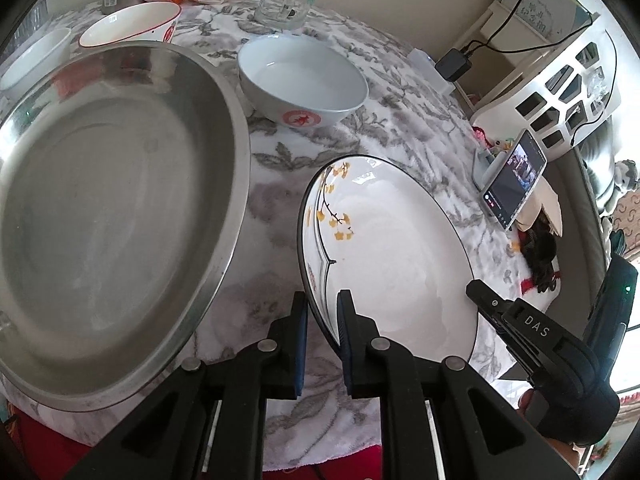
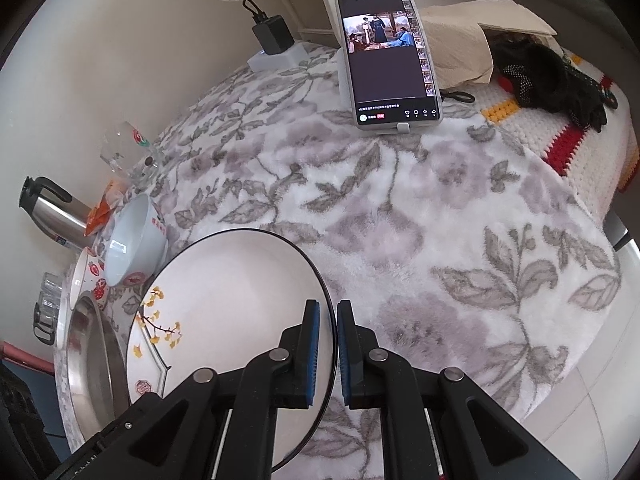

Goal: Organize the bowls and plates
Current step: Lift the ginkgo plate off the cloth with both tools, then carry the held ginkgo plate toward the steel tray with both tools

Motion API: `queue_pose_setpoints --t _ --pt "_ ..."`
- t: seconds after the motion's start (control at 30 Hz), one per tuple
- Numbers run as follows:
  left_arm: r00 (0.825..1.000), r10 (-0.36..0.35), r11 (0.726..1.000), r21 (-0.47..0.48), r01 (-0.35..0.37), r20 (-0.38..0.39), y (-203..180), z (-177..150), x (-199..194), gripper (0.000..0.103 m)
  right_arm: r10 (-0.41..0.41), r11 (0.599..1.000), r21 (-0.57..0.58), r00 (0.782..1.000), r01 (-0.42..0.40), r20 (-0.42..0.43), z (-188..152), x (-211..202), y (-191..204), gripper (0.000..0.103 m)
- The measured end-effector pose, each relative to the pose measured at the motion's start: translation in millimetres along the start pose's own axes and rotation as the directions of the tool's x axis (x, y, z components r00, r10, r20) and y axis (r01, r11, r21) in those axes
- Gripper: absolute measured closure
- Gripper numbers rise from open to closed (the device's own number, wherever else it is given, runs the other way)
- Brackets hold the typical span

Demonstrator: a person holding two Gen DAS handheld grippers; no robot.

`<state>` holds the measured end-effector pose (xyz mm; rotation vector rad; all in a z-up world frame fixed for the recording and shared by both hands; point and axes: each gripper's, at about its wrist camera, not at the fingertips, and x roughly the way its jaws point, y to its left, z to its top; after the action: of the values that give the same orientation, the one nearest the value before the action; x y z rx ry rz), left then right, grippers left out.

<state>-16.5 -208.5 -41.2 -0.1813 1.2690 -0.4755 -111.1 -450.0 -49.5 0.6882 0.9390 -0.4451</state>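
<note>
1. The left gripper [image 1: 322, 344] has its jaws narrowed around the near rim of the ginkgo-painted plate [image 1: 396, 256], and the right gripper [image 2: 328, 354] brackets the opposite rim the same way; whether the pads press firmly, I cannot tell.
2. The plate is between the two grippers, just right of the steel basin [image 1: 112, 216], over the fleece-covered tabletop [image 1: 288, 140].
3. Risk: glazed porcelain is slick and thin-edged, so uneven pull from either side could twist it loose or knock it against the basin's hard rim.
4. Beyond the plate, a pale blue bowl [image 1: 304, 84] and a red-patterned bowl [image 1: 132, 26] stand near enough to be clipped.
5. The plush floral cover would soften a drop, but a tilted plate could slide on it.
</note>
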Motion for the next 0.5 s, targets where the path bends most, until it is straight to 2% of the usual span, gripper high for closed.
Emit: queue_pose_setpoints --t 0.2,0.5 --pt "1.0 0.0 1.0 0.013 -0.001 0.006 -1 -2 -4 0.087 0.012 1.0 0.014 1.0 -0.011 -0.012 -1 1 -3 0.093" --pt "0.999 0.029 1.0 0.006 -0.029 -0.04 4 -6 8 0.088 0.032 0.999 0.041 0.999 -0.031 -0.044 -3 10 -7 0.093"
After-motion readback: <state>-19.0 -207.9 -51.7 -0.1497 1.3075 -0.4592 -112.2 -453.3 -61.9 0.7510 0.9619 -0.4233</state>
